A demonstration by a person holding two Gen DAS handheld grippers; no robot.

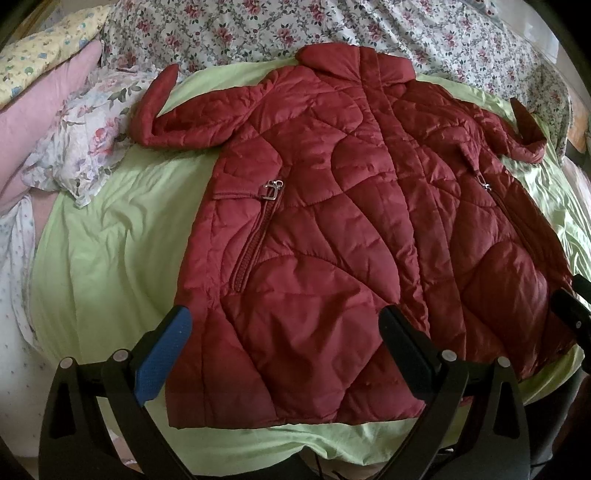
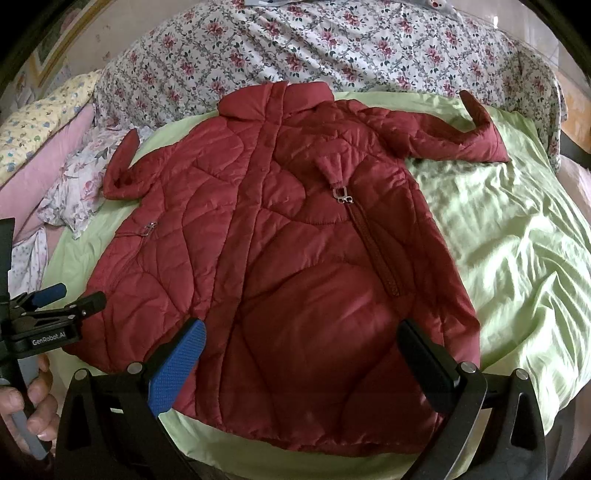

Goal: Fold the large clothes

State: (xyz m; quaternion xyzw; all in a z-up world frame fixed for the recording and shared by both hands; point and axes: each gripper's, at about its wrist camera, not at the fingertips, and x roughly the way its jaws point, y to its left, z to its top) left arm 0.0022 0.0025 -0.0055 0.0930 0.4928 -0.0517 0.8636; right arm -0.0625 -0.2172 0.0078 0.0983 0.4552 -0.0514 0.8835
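A dark red quilted jacket [image 1: 332,206] [image 2: 280,251] lies spread flat, front up, on a light green sheet [image 1: 110,251] [image 2: 509,236], collar at the far end and both sleeves stretched sideways with cuffs turned up. My left gripper [image 1: 284,325] hovers open above the jacket's near left hem, nothing between its fingers. My right gripper [image 2: 303,336] hovers open above the near right hem, also with nothing in it. In the right wrist view the left gripper [image 2: 62,299] shows at the left edge, held by a hand [image 2: 37,398].
A floral bedspread [image 1: 332,26] [image 2: 332,40] covers the far side of the bed. A pink pillow [image 1: 44,107], a yellow patterned pillow [image 1: 48,44] and a crumpled floral cloth [image 1: 85,136] lie at the left. Green sheet stretches right of the jacket.
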